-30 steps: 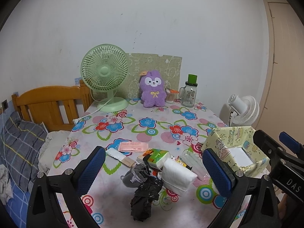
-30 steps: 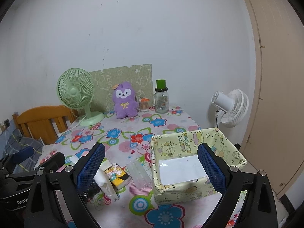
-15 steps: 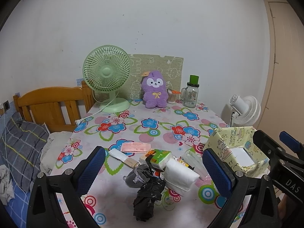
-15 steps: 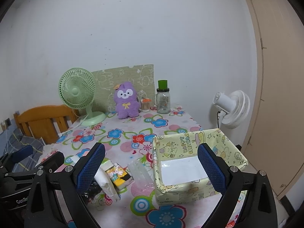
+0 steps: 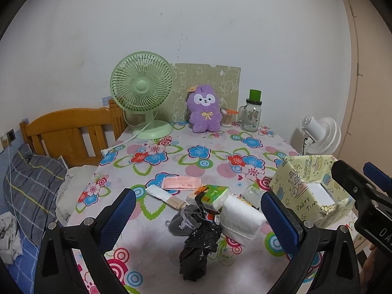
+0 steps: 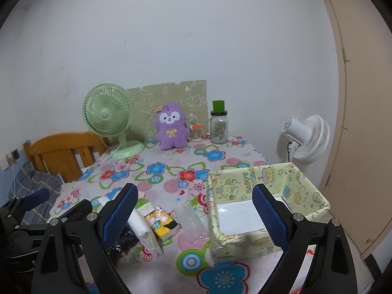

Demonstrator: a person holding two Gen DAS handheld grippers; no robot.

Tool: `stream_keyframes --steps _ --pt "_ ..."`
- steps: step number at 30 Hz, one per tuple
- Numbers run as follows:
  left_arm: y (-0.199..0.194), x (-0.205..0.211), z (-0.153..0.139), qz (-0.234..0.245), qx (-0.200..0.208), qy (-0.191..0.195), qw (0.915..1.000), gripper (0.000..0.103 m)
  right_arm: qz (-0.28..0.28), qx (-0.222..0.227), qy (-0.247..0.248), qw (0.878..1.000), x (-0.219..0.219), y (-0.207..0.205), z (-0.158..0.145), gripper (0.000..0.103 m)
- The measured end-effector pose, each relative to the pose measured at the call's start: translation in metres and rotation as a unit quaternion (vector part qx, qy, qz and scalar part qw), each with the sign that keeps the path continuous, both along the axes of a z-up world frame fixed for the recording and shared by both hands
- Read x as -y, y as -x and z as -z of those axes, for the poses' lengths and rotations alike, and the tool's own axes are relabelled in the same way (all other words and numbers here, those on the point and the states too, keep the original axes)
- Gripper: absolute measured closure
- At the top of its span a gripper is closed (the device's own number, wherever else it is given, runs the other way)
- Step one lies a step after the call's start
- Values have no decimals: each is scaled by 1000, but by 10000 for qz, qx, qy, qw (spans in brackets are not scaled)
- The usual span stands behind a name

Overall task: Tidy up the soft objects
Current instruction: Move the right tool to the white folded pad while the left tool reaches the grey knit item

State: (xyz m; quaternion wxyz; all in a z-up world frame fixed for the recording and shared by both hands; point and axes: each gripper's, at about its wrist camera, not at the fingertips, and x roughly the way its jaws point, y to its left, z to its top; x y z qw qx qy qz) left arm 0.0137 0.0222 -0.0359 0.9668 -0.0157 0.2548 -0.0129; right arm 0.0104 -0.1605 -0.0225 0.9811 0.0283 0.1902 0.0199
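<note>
A pile of soft things lies near the table's front edge: a black plastic bag (image 5: 198,250), a grey sock (image 5: 183,221), a white tissue pack (image 5: 241,218) and a green tissue pack (image 5: 215,194). My left gripper (image 5: 196,216) hovers open above this pile, holding nothing. A yellow cartoon-print box (image 6: 265,203) with a white bottom stands at the right. My right gripper (image 6: 196,214) is open above the box's left wall, nothing between its fingers. A yellow tissue pack (image 6: 161,223) and a clear plastic wrapper (image 6: 192,220) lie left of the box. A purple plush (image 5: 205,109) sits at the back.
A green desk fan (image 5: 143,93) and a glass jar with a green lid (image 5: 252,115) stand at the back by the wall. A pink slip (image 5: 181,182) lies mid-table. A wooden bed frame (image 5: 66,132) is left, a white fan (image 6: 306,137) right.
Both grippers have pulled back and risen slightly, so the table contents sit a little lower and farther in view. Both stay open. Nothing on the table has moved.
</note>
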Motion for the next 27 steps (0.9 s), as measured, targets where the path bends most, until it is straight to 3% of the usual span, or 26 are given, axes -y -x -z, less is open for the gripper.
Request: stream_keyframes --steps 17,27 --pt "-16 -7 34 176 -485 -244 9984 5 -456 -416 122 9980 -42 -23 31 12" --pt "-34 -23 53 139 -800 -130 9966 6 -638 -752 294 9947 -66 -48 48 16"
